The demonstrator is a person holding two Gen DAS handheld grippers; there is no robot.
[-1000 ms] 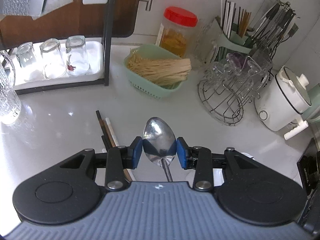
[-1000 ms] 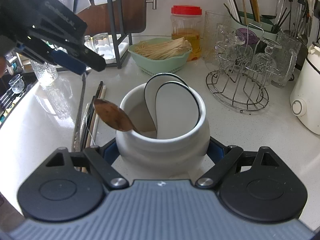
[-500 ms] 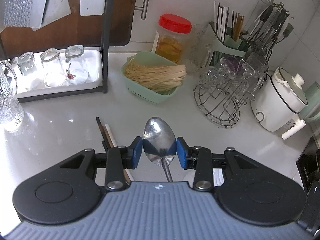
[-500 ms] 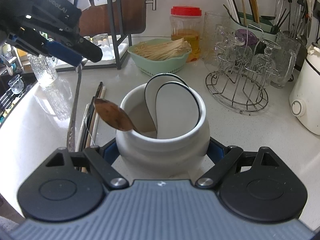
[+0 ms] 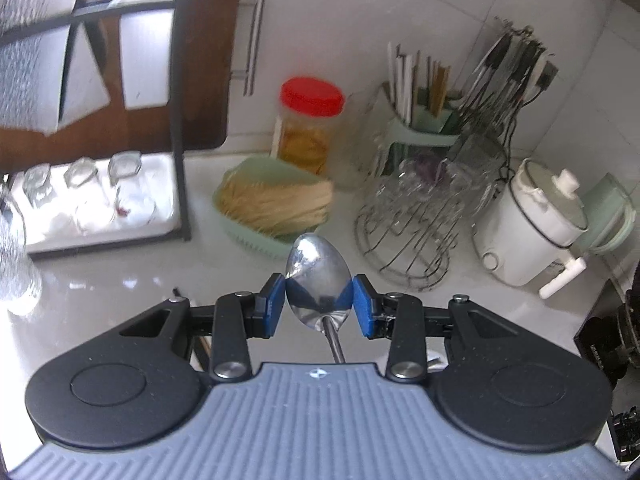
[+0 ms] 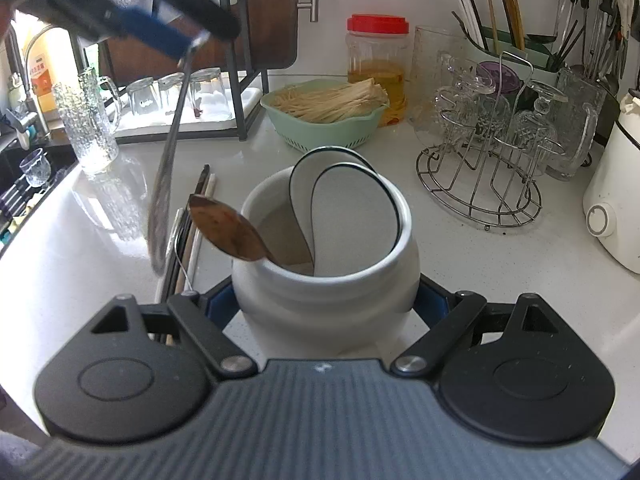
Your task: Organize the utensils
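My left gripper (image 5: 319, 305) is shut on the bowl of a steel spoon (image 5: 318, 280), whose handle runs back under the gripper. From the right wrist view the same left gripper (image 6: 176, 46) hangs high at the upper left, and the steel spoon (image 6: 166, 176) dangles from it above the counter. My right gripper (image 6: 326, 304) is shut on a white ceramic holder (image 6: 326, 280). Inside the holder stand two white spoons with dark rims (image 6: 352, 208) and a brown wooden spoon (image 6: 228, 228). Several chopsticks (image 6: 192, 232) lie on the counter left of the holder.
At the back stand a green basket of pale sticks (image 6: 326, 112), a red-lidded jar (image 6: 378, 60), a wire glass rack (image 6: 480, 184) and a chopstick caddy (image 6: 512, 44). A white cooker (image 6: 616, 200) sits at the right. Glasses on a white tray (image 6: 172, 96) and a sink edge (image 6: 24, 184) are at the left.
My left gripper has risen with the steel spoon, which now hangs clear of the counter. The right gripper and the holder have not moved.
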